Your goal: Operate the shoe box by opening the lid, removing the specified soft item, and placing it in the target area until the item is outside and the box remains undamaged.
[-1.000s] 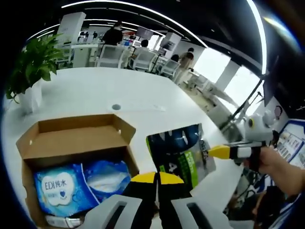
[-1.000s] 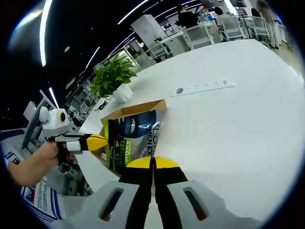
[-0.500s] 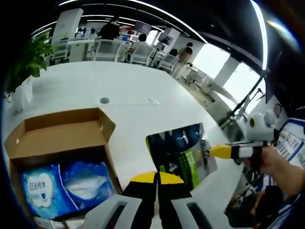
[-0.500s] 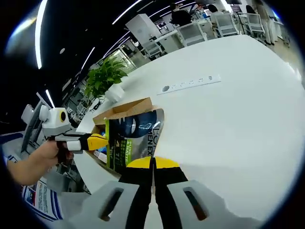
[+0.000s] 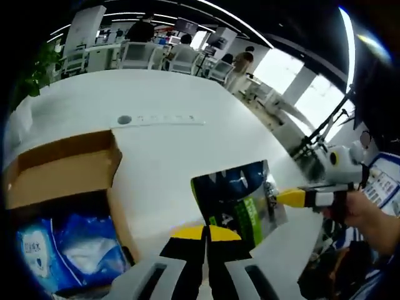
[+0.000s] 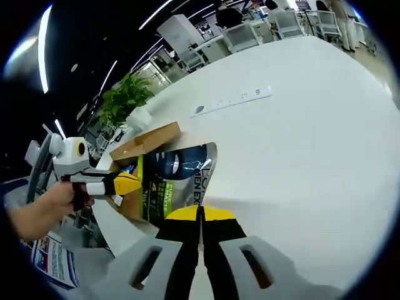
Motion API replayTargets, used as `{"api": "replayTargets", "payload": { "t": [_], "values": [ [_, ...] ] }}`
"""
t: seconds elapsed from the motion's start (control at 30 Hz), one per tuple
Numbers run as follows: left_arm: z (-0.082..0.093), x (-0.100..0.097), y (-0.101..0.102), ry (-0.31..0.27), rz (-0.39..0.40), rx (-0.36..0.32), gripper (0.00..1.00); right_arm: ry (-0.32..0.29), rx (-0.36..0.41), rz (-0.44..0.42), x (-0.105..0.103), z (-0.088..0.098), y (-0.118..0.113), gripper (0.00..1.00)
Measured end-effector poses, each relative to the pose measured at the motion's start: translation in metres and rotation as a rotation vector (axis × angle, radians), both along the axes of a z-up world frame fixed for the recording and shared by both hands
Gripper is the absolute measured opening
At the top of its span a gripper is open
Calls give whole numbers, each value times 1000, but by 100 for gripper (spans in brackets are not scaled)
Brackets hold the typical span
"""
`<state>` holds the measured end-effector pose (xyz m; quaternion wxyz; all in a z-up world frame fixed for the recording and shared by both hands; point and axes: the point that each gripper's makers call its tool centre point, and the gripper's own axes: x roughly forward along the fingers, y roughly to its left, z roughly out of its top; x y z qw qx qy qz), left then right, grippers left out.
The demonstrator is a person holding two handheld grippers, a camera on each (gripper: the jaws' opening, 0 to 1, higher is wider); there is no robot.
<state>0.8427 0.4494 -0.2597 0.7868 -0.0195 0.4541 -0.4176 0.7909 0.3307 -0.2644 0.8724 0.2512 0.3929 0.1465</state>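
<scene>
A soft dark-blue and green pouch (image 5: 240, 200) hangs above the white table (image 5: 162, 156), stretched between both grippers. My left gripper (image 5: 206, 232) is shut on its lower edge, and the right gripper (image 5: 289, 198), held by a hand, pinches its right edge. In the right gripper view the same pouch (image 6: 178, 181) stands over my right gripper (image 6: 201, 214), with the left gripper (image 6: 128, 184) shut on its left side. The open cardboard shoe box (image 5: 62, 165) lies to the left, with blue wipe packs (image 5: 84, 240) inside. The box (image 6: 147, 140) also shows behind the pouch.
A white power strip (image 5: 162, 119) lies on the table beyond the box, seen also as the strip (image 6: 240, 97). A potted plant (image 6: 125, 97) stands at the table's far side. Office chairs (image 5: 140, 56) and people are in the background. The table edge runs close on the right.
The pouch, gripped by both grippers, has been carried sideways away from the box. The box has slid toward the left edge of the left gripper view. Both grips are unchanged.
</scene>
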Motion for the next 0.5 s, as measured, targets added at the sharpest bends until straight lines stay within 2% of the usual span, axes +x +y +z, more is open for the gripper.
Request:
{"api": "replayTargets", "payload": {
  "t": [0.5],
  "values": [
    [-38, 1, -12, 47, -13, 64, 0, 61, 24, 5, 4, -41, -14, 0]
  ]
}}
